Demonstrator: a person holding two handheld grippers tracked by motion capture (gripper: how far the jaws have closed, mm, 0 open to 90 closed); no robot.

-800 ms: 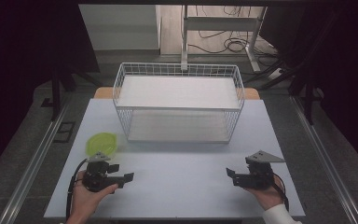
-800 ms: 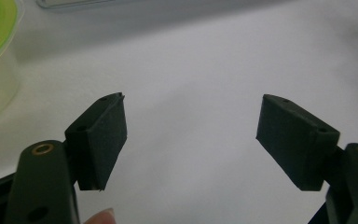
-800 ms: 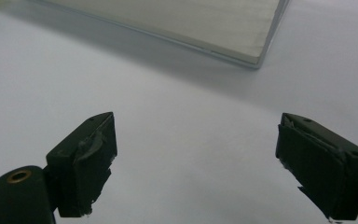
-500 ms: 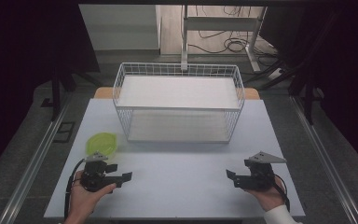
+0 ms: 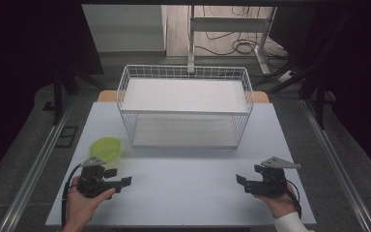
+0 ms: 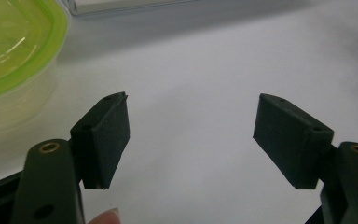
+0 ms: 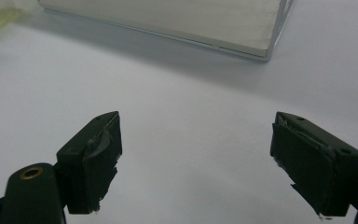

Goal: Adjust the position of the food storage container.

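A round clear container with a green lid sits on the white table at the left, just beyond my left gripper. In the left gripper view the same container lies at the upper left, and that gripper stands open over bare table. My right gripper rests near the table's front right, held in a hand. Its jaws are wide apart in the right gripper view, where the gripper has nothing between its fingers. Both grippers point toward the table's middle.
A white wire basket with a white shelf stands at the back centre of the table. Its base edge appears in the right gripper view. Dark curtains flank the table; metal rails run along both sides.
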